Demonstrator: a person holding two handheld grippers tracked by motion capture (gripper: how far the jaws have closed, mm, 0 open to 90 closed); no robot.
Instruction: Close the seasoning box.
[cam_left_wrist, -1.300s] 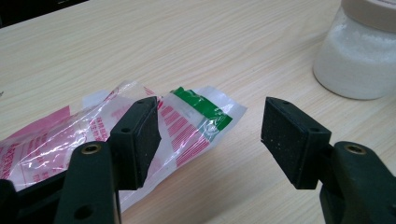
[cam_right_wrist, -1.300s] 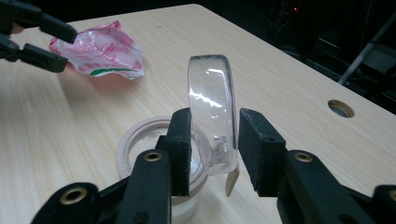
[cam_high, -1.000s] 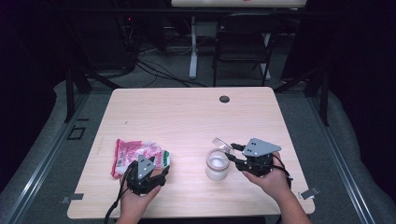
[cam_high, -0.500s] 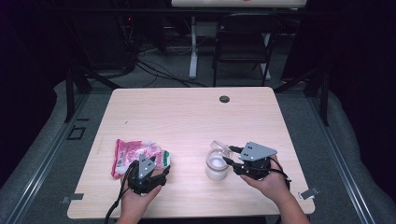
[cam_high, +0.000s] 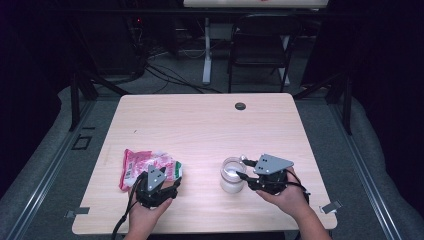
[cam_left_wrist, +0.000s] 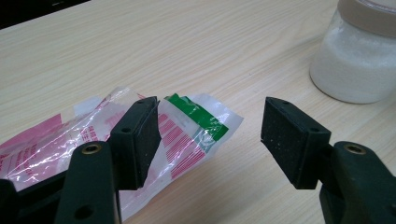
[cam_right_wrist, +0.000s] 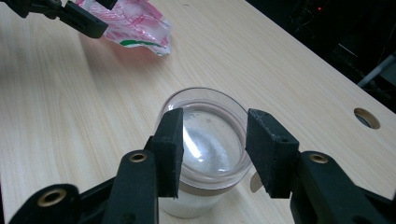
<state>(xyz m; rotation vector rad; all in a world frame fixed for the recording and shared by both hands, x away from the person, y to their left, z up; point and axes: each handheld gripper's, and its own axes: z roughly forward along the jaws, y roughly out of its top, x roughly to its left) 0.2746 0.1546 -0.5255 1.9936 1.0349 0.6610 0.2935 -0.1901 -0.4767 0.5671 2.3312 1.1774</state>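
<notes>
A clear jar (cam_high: 231, 181) of white powder stands on the table's near right, with a tan band under its rim and a clear lid on its mouth (cam_right_wrist: 210, 116). My right gripper (cam_high: 243, 168) hovers just over that top. Its jaws (cam_right_wrist: 212, 147) have just been opening and stand apart above the lid without pressing on it. A crumpled pink, white and green plastic bag (cam_high: 142, 162) lies at the near left. My left gripper (cam_high: 161, 173) is open at the bag's near end, one jaw over the bag's edge (cam_left_wrist: 187, 126) and the other over bare wood.
The wooden table (cam_high: 200, 130) has a round cable hole (cam_high: 240, 106) near its far edge. A dark chair (cam_high: 260, 45) and floor cables sit behind it. In the left gripper view the jar (cam_left_wrist: 355, 60) stands to the upper right.
The clear piece that stood tilted at the jar's far rim now lies flat on its mouth, and the right jaws are wider. The left gripper and the bag have stayed put.
</notes>
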